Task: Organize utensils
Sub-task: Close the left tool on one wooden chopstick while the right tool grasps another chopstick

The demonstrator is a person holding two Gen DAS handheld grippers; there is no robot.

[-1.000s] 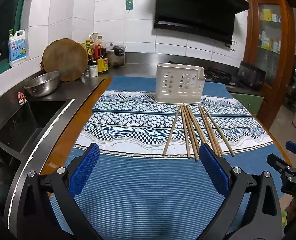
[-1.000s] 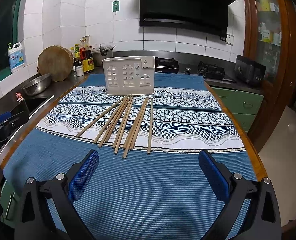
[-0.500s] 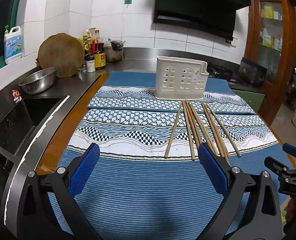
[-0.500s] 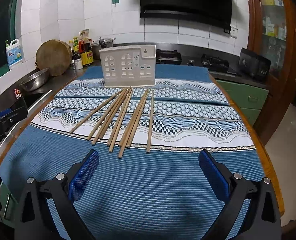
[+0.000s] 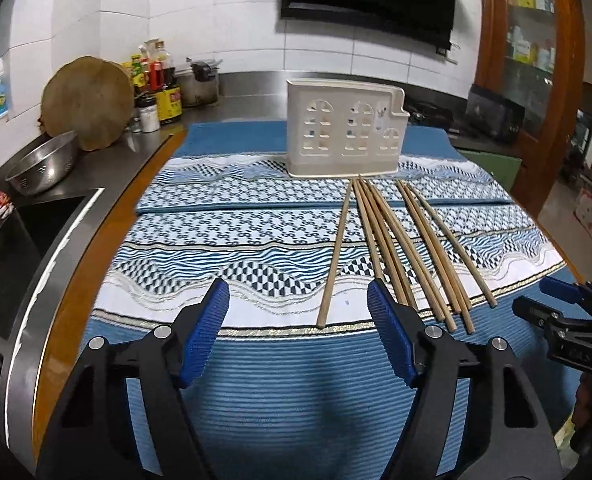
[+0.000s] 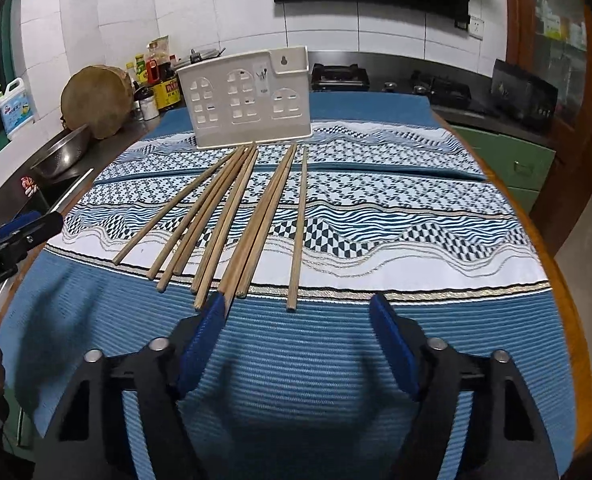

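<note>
Several wooden chopsticks [image 5: 392, 240] lie fanned out on a blue patterned cloth [image 5: 223, 240], tips toward a white plastic utensil holder [image 5: 344, 140] standing upright behind them. They also show in the right wrist view [image 6: 231, 216], with the holder [image 6: 247, 100] beyond. My left gripper [image 5: 298, 316] is open and empty, just short of the near ends of the leftmost chopsticks. My right gripper [image 6: 296, 328] is open and empty, its left fingertip close to the near ends of the middle chopsticks. Each gripper shows at the edge of the other's view.
A sink [image 5: 11, 240] and a metal colander [image 5: 39, 168] lie left of the cloth. A round wooden board [image 5: 87, 104], bottles [image 5: 155, 80] and a pot stand at the back left. A stove [image 6: 436, 84] and a wooden cabinet [image 5: 536, 60] are at the right.
Both grippers have moved forward and lower toward the near ends of the chopsticks. Their jaws stand narrower than before. The chopsticks and holder have not moved.
</note>
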